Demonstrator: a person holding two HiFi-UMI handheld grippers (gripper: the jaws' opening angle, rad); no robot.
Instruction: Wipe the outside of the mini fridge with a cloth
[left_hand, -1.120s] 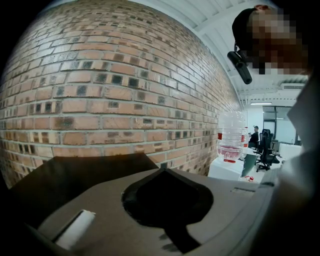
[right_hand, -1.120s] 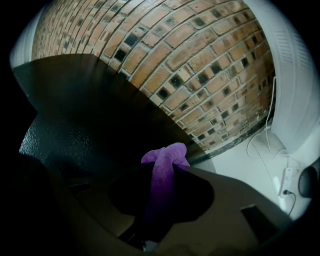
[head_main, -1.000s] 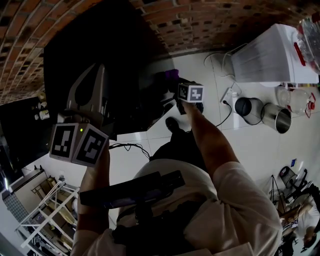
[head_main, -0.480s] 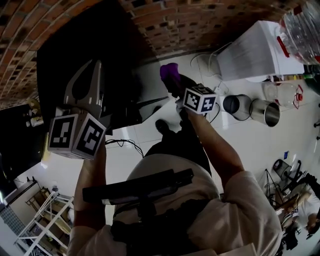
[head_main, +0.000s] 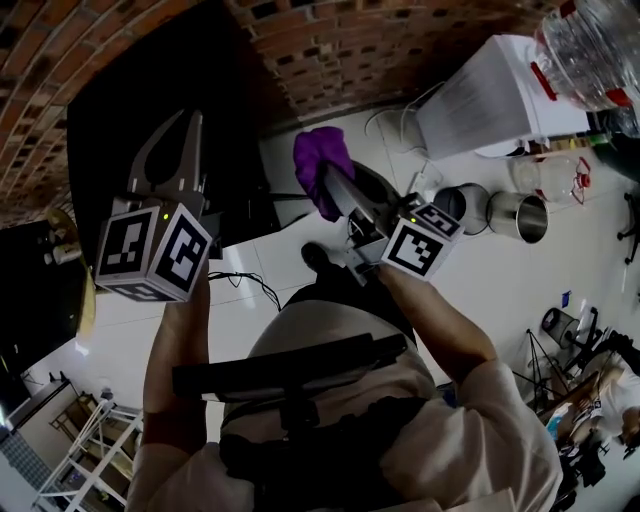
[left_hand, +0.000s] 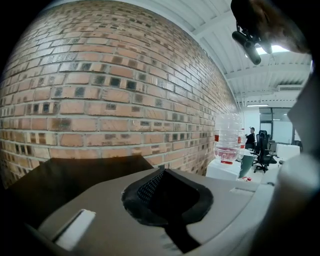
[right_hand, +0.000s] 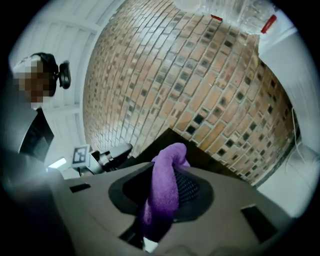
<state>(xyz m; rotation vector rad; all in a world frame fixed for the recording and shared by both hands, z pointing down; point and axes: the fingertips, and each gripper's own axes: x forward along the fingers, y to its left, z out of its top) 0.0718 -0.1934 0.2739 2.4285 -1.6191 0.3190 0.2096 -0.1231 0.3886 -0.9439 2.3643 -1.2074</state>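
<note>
A purple cloth (head_main: 318, 162) is clamped between the jaws of the right gripper (head_main: 338, 190). It is held up near the black mini fridge (head_main: 100, 110), which stands against the brick wall (head_main: 330, 50), apparently ready for wiping. The left gripper (head_main: 188, 125) is raised in front of the fridge with its jaws closed and empty, seemingly out of the cloth's way.

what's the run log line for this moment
left gripper: shut, empty | right gripper: shut on cloth | cloth: off fridge
</note>
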